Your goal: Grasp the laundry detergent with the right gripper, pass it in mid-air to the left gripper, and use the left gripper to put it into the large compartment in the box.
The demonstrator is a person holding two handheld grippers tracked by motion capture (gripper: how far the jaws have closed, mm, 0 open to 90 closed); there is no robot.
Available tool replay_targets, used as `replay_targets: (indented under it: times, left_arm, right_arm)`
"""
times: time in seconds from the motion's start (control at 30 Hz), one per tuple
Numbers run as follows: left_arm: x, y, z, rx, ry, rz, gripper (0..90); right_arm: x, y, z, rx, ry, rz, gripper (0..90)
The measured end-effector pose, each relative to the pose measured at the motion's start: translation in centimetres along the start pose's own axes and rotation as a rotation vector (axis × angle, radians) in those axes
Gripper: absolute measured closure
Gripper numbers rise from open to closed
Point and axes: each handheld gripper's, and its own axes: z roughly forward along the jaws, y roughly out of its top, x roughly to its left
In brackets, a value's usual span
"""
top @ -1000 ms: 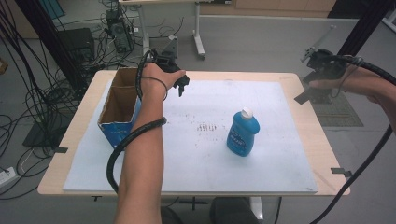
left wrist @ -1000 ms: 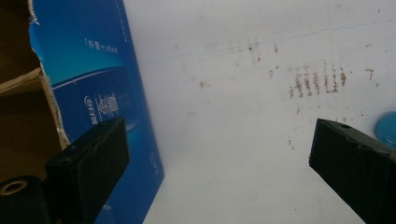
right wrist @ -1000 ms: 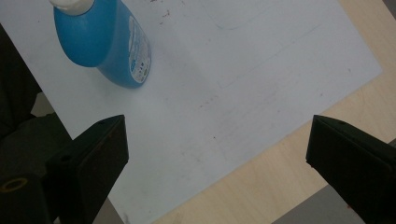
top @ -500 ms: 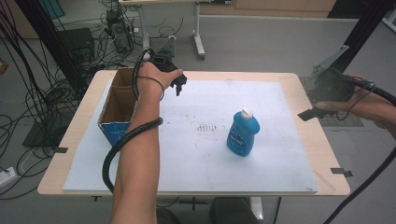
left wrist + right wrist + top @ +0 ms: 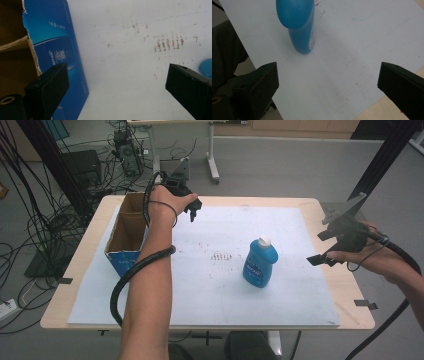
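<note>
A blue bottle (image 5: pixel 260 263) with a white cap stands upright right of the white sheet's middle; in the right gripper view the bottle (image 5: pixel 299 27) is ahead of the wide-apart jaws. My right gripper (image 5: pixel 321 246) (image 5: pixel 327 75) hovers open over the sheet's right edge, a short way right of the bottle. My left gripper (image 5: pixel 192 211) (image 5: pixel 116 75) is open and empty above the sheet's far part, just right of an open cardboard box (image 5: pixel 125 232). The box's blue side (image 5: pixel 62 50) shows beside the left jaw.
The white sheet (image 5: pixel 210 290) covers most of the wooden table (image 5: pixel 345 295); faint red-brown marks (image 5: pixel 222 256) lie at its middle. Cables and equipment crowd the floor to the left, and a desk leg stands behind the table.
My right gripper has come down and in from beyond the table's far right corner to the sheet's right edge, nearer the bottle. My left gripper has hardly moved.
</note>
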Motion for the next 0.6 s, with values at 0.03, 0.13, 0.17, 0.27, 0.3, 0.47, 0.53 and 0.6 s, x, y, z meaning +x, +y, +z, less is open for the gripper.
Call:
replay_targets:
  times: [0.03,0.13,0.17,0.27,0.3,0.47,0.53,0.6]
  left_arm:
    - [0.0,0.0,0.0,0.002,0.000,0.003,5.7]
    - [0.0,0.0,0.1,0.003,0.000,0.004,5.7]
    - [0.0,0.0,0.1,0.003,0.000,0.004,5.7]
    - [0.1,0.0,0.1,0.002,0.000,0.002,5.7]
    - [0.1,0.0,0.1,0.002,-0.001,0.002,5.7]
    - [0.0,-0.1,0.2,-0.001,-0.007,0.005,5.7]
    - [0.0,-0.1,0.2,0.000,-0.007,0.006,5.7]
    - [0.0,-0.1,0.2,-0.001,-0.008,0.005,5.6]
  right_arm:
    - [0.2,0.0,0.3,-0.001,0.000,0.000,3.6]
    - [0.9,-0.1,1.0,-0.005,-0.006,0.005,3.6]
    - [0.9,-0.1,1.0,-0.005,-0.006,0.005,3.6]
    - [1.5,-0.2,1.5,-0.026,-0.019,0.015,3.4]
    - [1.9,-0.3,1.9,-0.036,-0.017,0.016,3.5]
    - [2.7,-0.5,3.3,-0.080,-0.021,0.024,3.5]
    - [3.0,-0.6,3.9,-0.099,-0.023,0.030,3.5]
    - [3.2,-0.7,4.4,-0.115,-0.026,0.037,3.4]
